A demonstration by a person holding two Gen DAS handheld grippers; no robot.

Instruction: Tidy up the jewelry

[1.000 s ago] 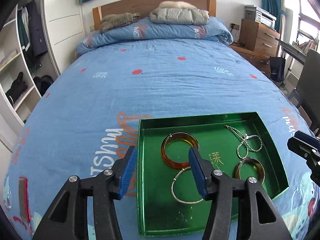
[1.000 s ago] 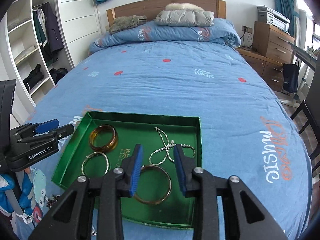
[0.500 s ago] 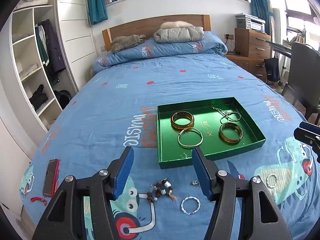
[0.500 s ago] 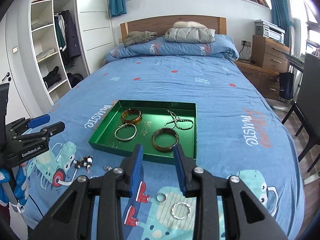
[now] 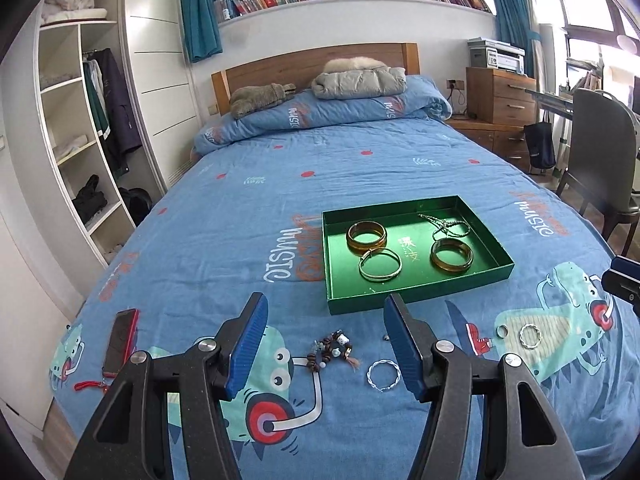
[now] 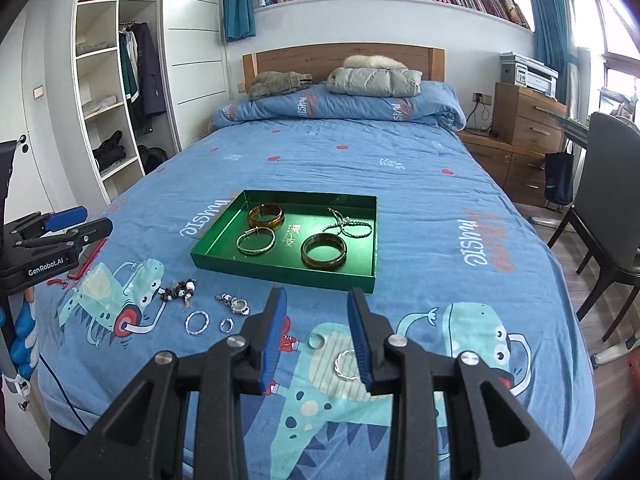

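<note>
A green tray (image 5: 416,300) (image 6: 280,274) lies on the blue bed. In it are two amber bangles (image 5: 366,235) (image 5: 451,255), a silver bangle (image 5: 379,266) and a chain necklace (image 5: 448,227). Loose on the bedspread near the front edge are a beaded bracelet (image 5: 332,350), a twisted silver ring (image 5: 383,375), small rings (image 5: 530,335) (image 6: 316,341) and a watch (image 6: 234,303). My left gripper (image 5: 324,344) is open and empty above the beaded bracelet. My right gripper (image 6: 316,332) is open and empty above the small rings.
A red phone (image 5: 120,340) lies at the bed's left front corner. A folded duvet and jackets (image 5: 320,108) lie at the headboard. Open wardrobe shelves (image 5: 76,152) stand at the left; a chair (image 6: 604,204) and a wooden drawer unit (image 6: 528,120) at the right.
Both grippers have pulled back and up from over the tray to the bed's front edge, bringing the loose jewelry into view. Both stay open and empty.
</note>
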